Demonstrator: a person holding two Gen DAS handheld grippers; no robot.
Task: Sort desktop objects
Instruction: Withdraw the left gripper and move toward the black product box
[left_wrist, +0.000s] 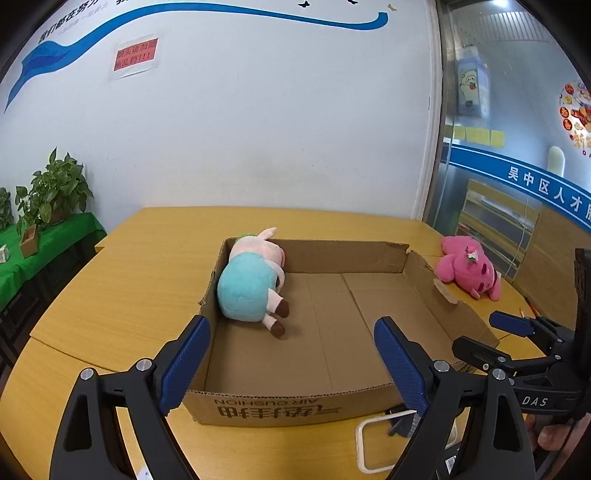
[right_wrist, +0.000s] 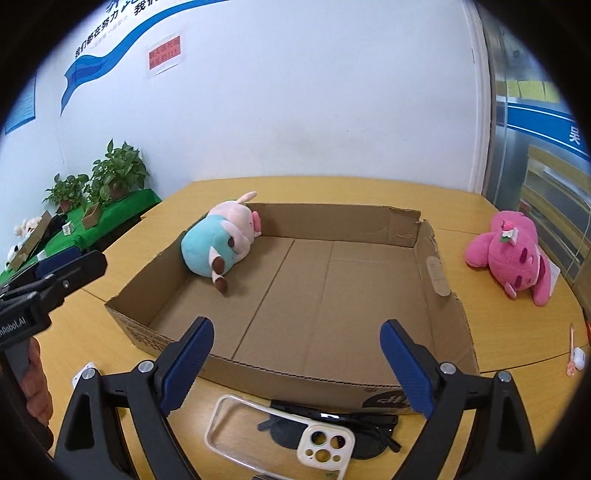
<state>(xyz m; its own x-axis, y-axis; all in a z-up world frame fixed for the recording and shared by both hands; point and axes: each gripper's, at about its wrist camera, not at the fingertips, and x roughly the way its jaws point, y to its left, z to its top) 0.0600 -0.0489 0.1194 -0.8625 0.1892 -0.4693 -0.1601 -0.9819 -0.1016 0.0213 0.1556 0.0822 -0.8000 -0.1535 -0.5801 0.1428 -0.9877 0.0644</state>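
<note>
Cardboard box (right_wrist: 332, 280) on table (right_wrist: 498, 325): pig plush (right_wrist: 218, 240) inside, far-left corner. Pink plush (right_wrist: 513, 254) outside, right. Phone case (right_wrist: 280, 439) and sunglasses (right_wrist: 332, 428) at near wall. Left gripper (left_wrist: 291, 365), right gripper (right_wrist: 297, 365): both wide, empty. Risk: thin case slipping; sunglasses snagging.

Both grippers hang with jaws spread wide and nothing between them — the left gripper (left_wrist: 291, 363) pointing toward 12 o'clock, the right gripper (right_wrist: 297, 365) likewise, its black frame entering the left wrist view at 4 o'clock.
</note>
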